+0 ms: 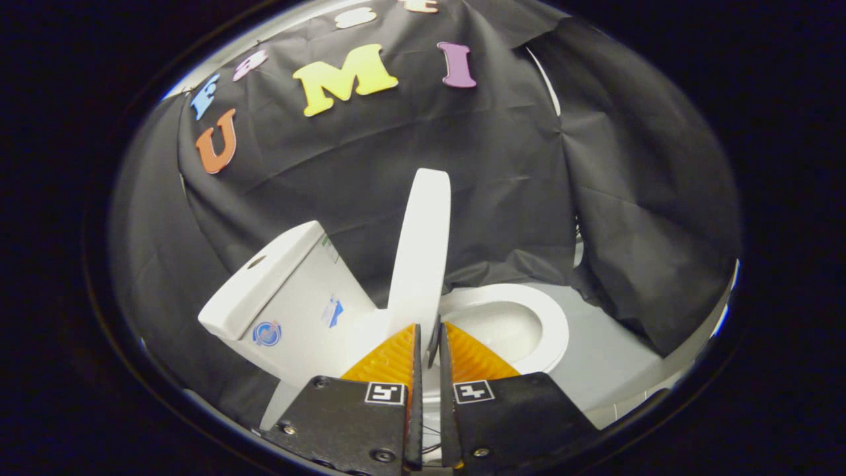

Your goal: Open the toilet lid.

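at centre frame the glossy white oval plastic toilet lid [420, 258] stands raised over the white ceramic bowl [529, 311]; the gripper [429, 340] fingers, narrow, pinch its lower edge.

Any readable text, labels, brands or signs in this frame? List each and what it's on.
Round sticker on the tank side: too blurred to read.
Small sticker on the tank: too blurred to read.
Green mark near the tank's top edge: too small to read.
Square markers on the tongs, shut on the raised lid: patterns, no words.
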`<control>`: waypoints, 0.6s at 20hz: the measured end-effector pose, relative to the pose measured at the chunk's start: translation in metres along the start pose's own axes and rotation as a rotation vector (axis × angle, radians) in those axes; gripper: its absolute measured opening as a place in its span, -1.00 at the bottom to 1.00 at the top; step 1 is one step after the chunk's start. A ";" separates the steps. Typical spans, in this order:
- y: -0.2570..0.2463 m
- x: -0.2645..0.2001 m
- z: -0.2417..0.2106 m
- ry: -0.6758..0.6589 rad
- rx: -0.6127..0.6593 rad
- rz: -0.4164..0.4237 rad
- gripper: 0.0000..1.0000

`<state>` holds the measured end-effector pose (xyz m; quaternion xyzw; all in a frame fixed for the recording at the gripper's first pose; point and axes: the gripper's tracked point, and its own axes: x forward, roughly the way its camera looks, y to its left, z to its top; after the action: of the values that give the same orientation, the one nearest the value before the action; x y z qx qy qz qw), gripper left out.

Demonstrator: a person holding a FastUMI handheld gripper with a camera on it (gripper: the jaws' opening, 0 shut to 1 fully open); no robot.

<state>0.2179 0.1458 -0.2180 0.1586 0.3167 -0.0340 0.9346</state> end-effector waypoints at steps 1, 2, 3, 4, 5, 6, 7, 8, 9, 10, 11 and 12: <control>0.005 0.000 0.001 0.000 0.004 0.014 -0.72; 0.009 -0.001 0.001 -0.001 0.004 0.022 -0.72; 0.014 -0.001 0.001 -0.003 -0.006 0.026 -0.72; 0.019 -0.002 0.002 -0.005 -0.024 0.025 -0.72; 0.023 -0.003 0.002 -0.008 -0.042 0.023 -0.72; 0.028 -0.004 0.002 -0.010 -0.055 0.025 -0.72; 0.031 -0.004 0.002 -0.013 -0.068 0.029 -0.72; 0.035 -0.006 0.002 -0.014 -0.073 0.034 -0.72; 0.039 -0.008 0.002 -0.015 -0.080 0.041 -0.72; 0.044 -0.009 0.002 -0.018 -0.088 0.048 -0.72; 0.051 -0.008 0.002 -0.020 -0.096 0.058 -0.72; 0.056 -0.008 0.002 -0.023 -0.102 0.065 -0.72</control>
<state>0.2220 0.1983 -0.1961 0.1207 0.3020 0.0107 0.9456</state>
